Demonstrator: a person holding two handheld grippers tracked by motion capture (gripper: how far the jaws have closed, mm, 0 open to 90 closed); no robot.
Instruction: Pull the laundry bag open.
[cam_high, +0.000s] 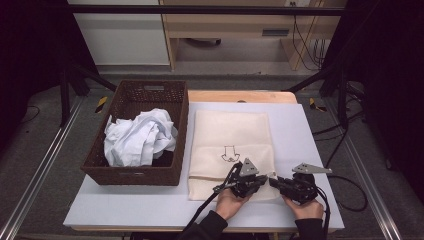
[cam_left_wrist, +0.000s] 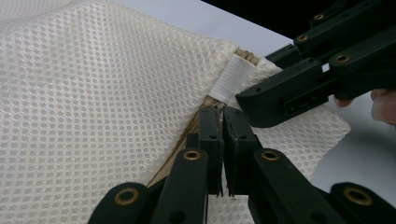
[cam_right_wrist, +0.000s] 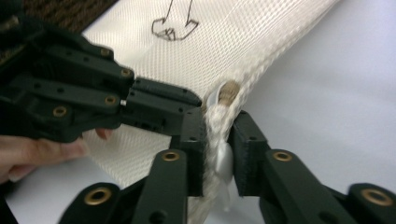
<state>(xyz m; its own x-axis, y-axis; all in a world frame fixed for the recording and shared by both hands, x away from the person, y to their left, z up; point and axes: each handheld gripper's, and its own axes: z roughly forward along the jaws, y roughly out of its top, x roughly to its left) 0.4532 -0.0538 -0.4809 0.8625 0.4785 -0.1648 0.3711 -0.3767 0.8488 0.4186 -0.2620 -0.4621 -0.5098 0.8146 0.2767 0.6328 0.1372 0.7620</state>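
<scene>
The table (cam_high: 305, 150), covered in a pale sheet, carries a brown woven basket (cam_high: 131, 102) on its left part and a cream mesh bag (cam_high: 230, 132) lying flat just beside the basket on the right. Crumpled white cloth (cam_high: 139, 137) sits inside the basket, heaped toward its near end. The mesh bag has a small dark line drawing (cam_high: 230, 154) printed near its middle and a tan zipper band (cam_high: 200, 177) running across its near part. Both hands work at the bag's near right corner, close to the table's front edge. The left tongs (cam_high: 267, 178), held in the person's left hand (cam_high: 231, 201), point rightward at that corner; in the left gripper view the left tongs (cam_left_wrist: 222, 116) are closed to a hairline gap along the tan zipper line, with a sliver of the bag's edge pinched between the jaws. The right tongs (cam_high: 274, 181), held in the right hand (cam_high: 303, 207), point leftward and meet the left ones tip to tip. In the right gripper view the right tongs (cam_right_wrist: 218, 126) are closed partway on a bunched ridge of the bag's mesh, with a pale tab (cam_right_wrist: 224, 161) caught between the jaws and a tan zipper end (cam_right_wrist: 229, 88) just beyond them. A white woven tape loop (cam_left_wrist: 232, 77) sits at the bag's corner, just beside the other tongs' jaw.
</scene>
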